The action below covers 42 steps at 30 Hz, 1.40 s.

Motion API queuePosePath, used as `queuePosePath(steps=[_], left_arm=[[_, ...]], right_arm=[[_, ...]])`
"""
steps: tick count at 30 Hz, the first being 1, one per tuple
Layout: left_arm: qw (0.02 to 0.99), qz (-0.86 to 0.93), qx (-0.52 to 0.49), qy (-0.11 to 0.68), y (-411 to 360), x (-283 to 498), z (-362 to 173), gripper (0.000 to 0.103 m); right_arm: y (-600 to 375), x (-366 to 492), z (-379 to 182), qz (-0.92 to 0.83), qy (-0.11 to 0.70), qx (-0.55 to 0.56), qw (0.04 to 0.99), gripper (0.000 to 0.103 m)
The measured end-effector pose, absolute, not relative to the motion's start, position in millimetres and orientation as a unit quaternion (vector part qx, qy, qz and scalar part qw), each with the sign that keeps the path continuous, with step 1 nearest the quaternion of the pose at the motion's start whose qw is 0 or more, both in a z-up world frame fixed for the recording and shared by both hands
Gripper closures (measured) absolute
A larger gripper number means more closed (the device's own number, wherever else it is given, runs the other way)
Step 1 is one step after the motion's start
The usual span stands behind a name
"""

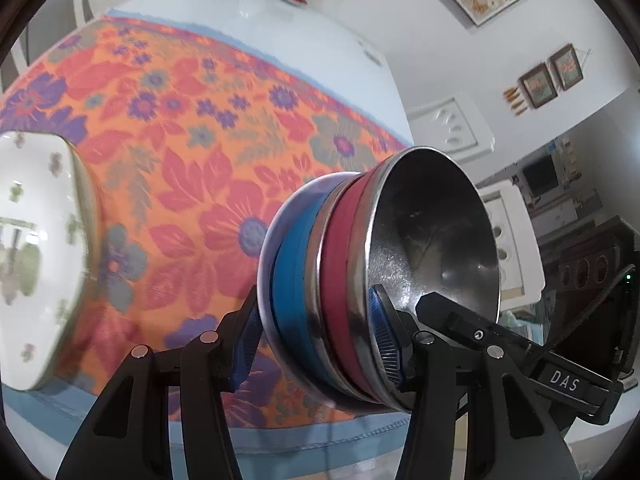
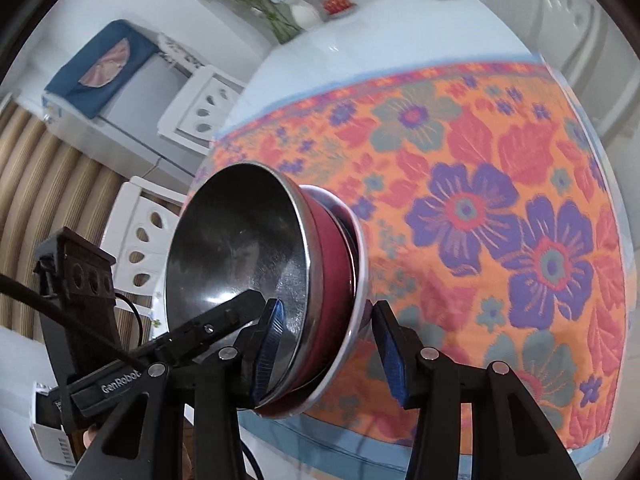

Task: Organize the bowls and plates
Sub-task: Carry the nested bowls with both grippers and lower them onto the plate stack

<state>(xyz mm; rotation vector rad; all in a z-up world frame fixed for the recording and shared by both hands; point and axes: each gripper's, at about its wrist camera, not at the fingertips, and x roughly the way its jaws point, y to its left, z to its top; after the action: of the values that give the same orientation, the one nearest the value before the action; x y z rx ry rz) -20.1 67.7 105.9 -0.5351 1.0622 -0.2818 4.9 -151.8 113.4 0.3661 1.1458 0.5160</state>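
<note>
A stack of bowls [image 1: 340, 288] stands on the floral cloth: a red-banded steel bowl nested in a blue-banded one, on a white plate. My left gripper [image 1: 316, 340] is shut on the stack, one finger inside the steel bowl and one outside the plate. In the right wrist view the same stack [image 2: 280, 280] sits between the fingers of my right gripper [image 2: 332, 348], which is open, its right finger [image 2: 390, 356] apart from the plate rim. The left gripper's finger [image 2: 224, 320] reaches into the bowl there. A white floral plate [image 1: 36, 248] stands at the left.
The orange floral cloth [image 1: 192, 152] covers the white table [image 1: 280, 32]. A vase of flowers [image 2: 296, 4] stands at the far edge. White chairs [image 2: 200, 104] surround the table. A dark camera rig [image 2: 76, 280] is at left.
</note>
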Motion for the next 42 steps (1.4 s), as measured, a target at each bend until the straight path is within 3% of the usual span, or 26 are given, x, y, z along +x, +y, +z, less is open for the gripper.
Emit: queuePosePath(steps=[10, 20, 42], left_arm=[[0.846, -0.136, -0.255, 0.448, 145.9, -33.4, 151.5, 0.055], [0.875, -0.099, -0.239, 0.409, 243.4, -58.8, 183.9, 0.055], [0.83, -0.109, -0.259, 0.482, 312.3, -60.6, 109.7, 0.055]], right_arm=[[-69.6, 0.8, 165.9, 0.266, 0.487, 0.145, 0.819, 0.057], [31.8, -12.5, 173.9, 0.307, 0.484, 0.129, 0.81, 0.057], [98.9, -17.5, 106.8, 0.263, 0.575, 0.128, 0.764, 0.057]])
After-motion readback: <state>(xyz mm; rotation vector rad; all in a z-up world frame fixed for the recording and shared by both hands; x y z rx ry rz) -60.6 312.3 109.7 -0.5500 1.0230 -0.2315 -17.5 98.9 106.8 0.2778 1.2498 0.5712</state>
